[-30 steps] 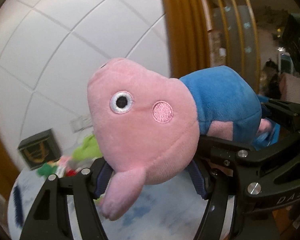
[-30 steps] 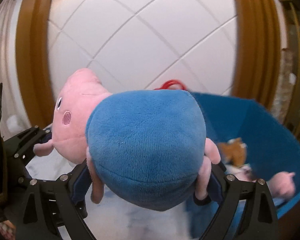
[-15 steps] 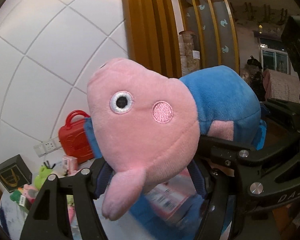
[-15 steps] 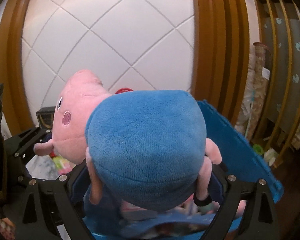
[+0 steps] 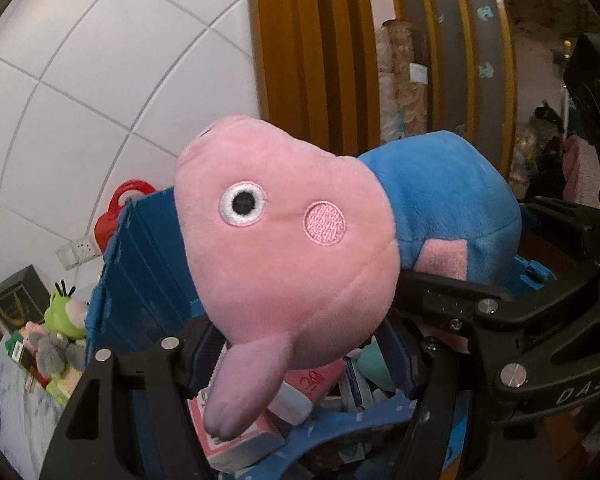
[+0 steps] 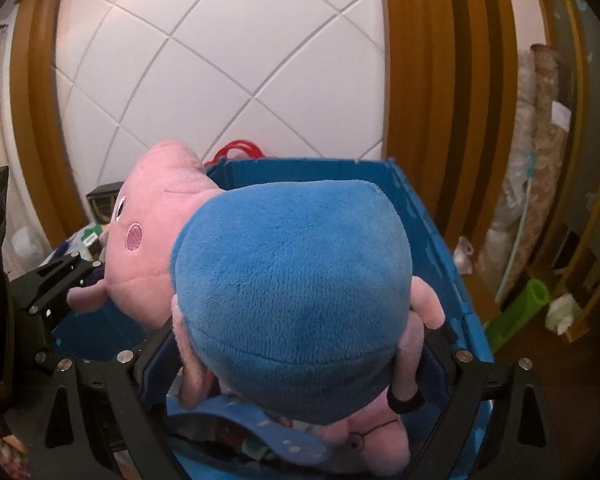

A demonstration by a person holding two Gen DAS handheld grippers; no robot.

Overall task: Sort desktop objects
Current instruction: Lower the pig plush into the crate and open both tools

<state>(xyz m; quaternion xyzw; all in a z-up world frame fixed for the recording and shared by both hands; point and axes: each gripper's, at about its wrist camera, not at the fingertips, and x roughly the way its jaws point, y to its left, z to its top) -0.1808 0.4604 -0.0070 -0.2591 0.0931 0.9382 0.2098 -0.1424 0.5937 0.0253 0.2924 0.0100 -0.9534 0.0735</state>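
Observation:
A plush pig with a pink head (image 5: 284,248) and a blue body (image 6: 292,280) hangs sideways in the air, gripped from two ends. My left gripper (image 5: 300,344) is shut on the pink head, its blue pads pressing both sides. My right gripper (image 6: 296,360) is shut on the blue body, with the pig's arms and legs sticking out past the pads. The pig hangs over a blue fabric bin (image 5: 140,248), whose far wall (image 6: 420,216) rises behind it. Several boxes and soft toys lie inside the bin below.
A red case (image 5: 116,208) stands behind the bin by the white tiled wall. To the left lie a green frog plush (image 5: 66,312), other small toys and a black box (image 5: 16,292). A green roll (image 6: 520,308) lies on the floor at right.
Both grippers carried the pig sideways along the wall, still gripped. The blue bin, earlier off to the side, now lies under the pig, and the toy pile has slid to the left.

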